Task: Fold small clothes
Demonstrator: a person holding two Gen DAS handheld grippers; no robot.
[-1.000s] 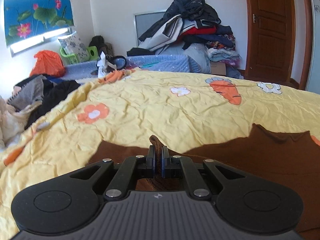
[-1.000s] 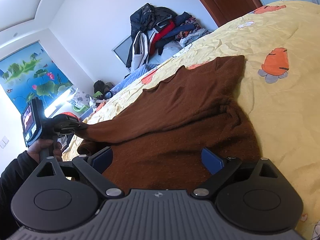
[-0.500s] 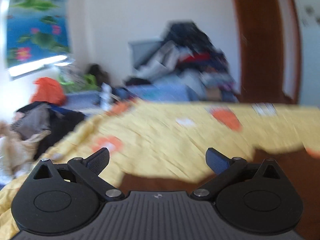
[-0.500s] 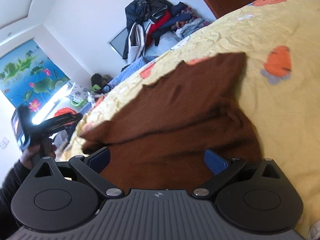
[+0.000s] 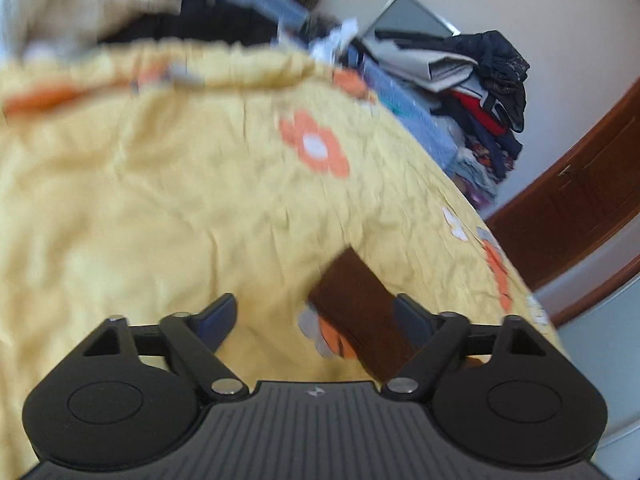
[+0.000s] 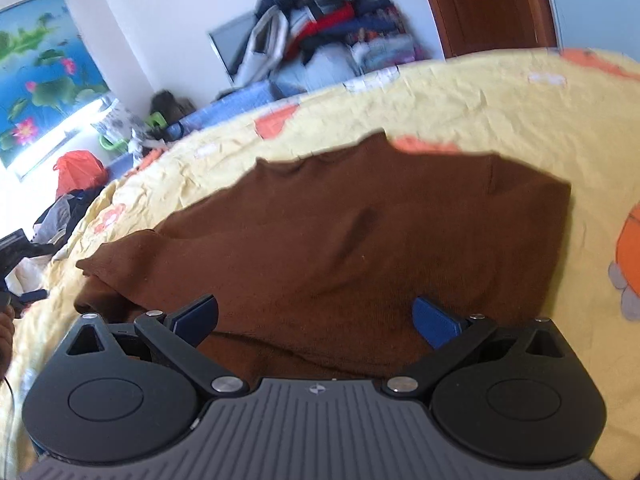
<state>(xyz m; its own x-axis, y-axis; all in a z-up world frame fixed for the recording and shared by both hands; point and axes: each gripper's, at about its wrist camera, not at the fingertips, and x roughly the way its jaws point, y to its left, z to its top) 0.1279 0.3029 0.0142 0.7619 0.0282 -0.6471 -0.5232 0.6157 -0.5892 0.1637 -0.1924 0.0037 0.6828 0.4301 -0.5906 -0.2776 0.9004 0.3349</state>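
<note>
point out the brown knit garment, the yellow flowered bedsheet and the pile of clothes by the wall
brown knit garment (image 6: 340, 240): right wrist view, middle of the fabric
yellow flowered bedsheet (image 5: 160, 200): left wrist view, bare wrinkled area
pile of clothes (image 5: 480, 80): left wrist view, dark top garments

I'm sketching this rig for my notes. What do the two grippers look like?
Both look alike: the left gripper and right gripper have a black ribbed body with a small logo, two round black discs, black linkage arms with silver screws, and blue finger pads.
</note>
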